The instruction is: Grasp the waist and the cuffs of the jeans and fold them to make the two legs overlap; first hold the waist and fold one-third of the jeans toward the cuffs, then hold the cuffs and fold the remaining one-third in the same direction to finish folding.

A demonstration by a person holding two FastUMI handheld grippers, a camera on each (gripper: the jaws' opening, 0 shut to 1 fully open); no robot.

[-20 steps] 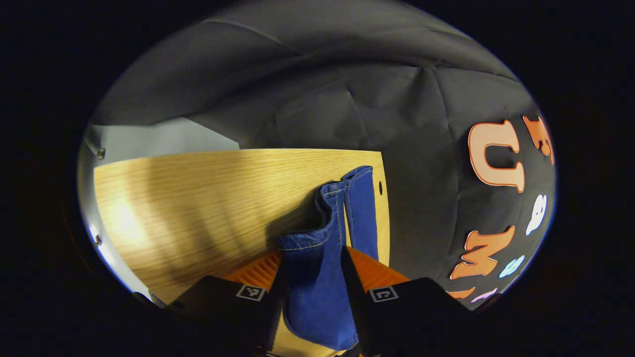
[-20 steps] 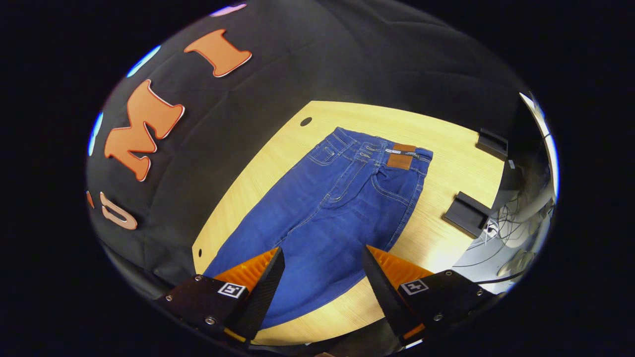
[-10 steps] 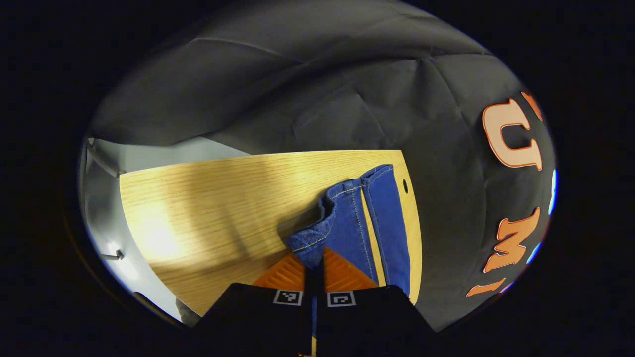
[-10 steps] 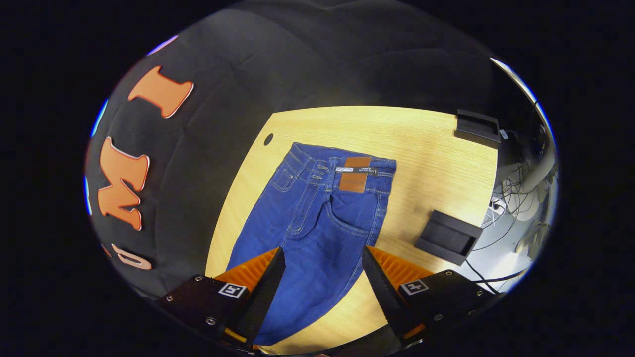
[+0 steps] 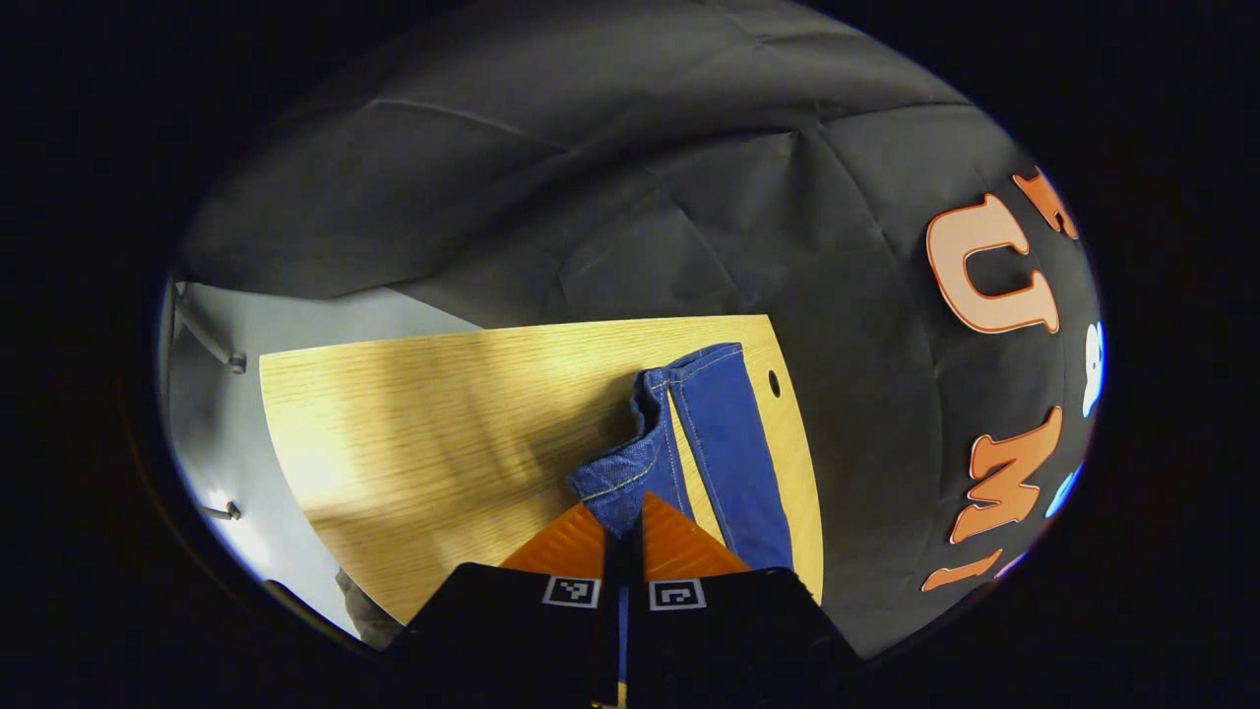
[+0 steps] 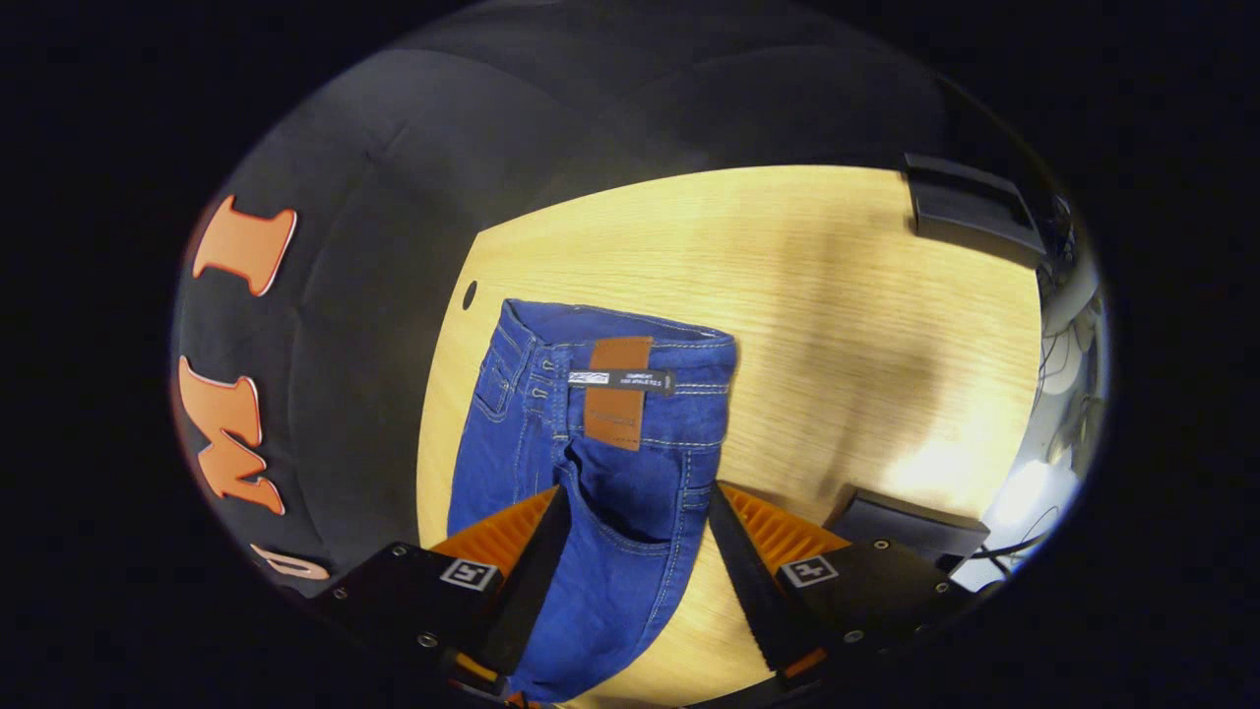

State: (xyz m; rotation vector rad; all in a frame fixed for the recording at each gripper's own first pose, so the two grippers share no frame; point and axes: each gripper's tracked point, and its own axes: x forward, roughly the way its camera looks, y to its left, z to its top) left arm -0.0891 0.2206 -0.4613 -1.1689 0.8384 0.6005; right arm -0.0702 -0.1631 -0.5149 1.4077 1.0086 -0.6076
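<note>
Black trays (image 6: 970, 207): two on the bench (image 6: 837, 295), one at the far right corner, one just beside the right tongs; contents cannot be told.
Left tongs (image 5: 624, 517): together, clamped on a bunched cuff (image 5: 630, 473) of the jeans (image 5: 724, 453); the other leg lies flat along the bench's right edge.
Right tongs (image 6: 635, 512): apart, fingers either side of the seat area, above the fabric.
Jeans: deep blue denim, pale stitching, brown waist patch (image 6: 615, 394); waist (image 6: 620, 340) near the bench's left edge, beside a small hole.
</note>
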